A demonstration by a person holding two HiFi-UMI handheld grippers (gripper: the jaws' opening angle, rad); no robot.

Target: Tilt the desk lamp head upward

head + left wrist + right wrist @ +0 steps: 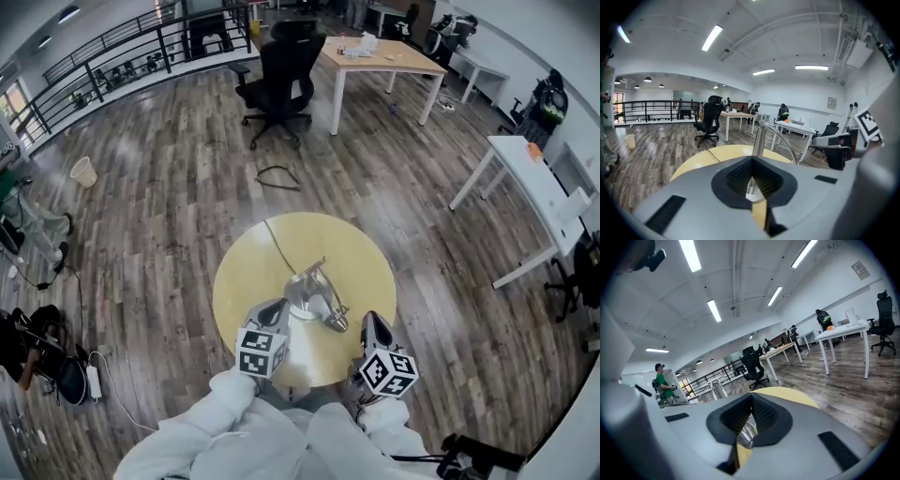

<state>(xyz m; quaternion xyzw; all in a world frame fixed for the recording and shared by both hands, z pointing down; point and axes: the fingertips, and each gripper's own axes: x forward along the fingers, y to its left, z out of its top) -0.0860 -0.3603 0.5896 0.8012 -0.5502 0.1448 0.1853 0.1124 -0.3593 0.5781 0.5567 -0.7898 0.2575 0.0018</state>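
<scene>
The left gripper (277,307) and the right gripper (372,321) are both low over the near side of a round yellow worktop (239,281). The silver desk lamp (311,295) stands between them and a little beyond the tips.

In the left gripper view the jaws of the left gripper (752,180) are pressed together and hold nothing. Through the small notch between them a white part of the lamp shows just ahead. The lamp arm (758,138) rises above the jaws and a thin rod curves from it to the right. The right gripper (836,150) appears on the right side of this view.

In the right gripper view the jaws of the right gripper (749,420) are also closed and empty. A shiny rounded part of the lamp (746,434) is directly in front of the tips, very near; I cannot tell whether it touches them.

In the head view the lamp head (336,322) points down toward the worktop, just to the left of the right jaws. A dark cable (277,239) runs from the lamp away from both jaws, across the worktop.
</scene>
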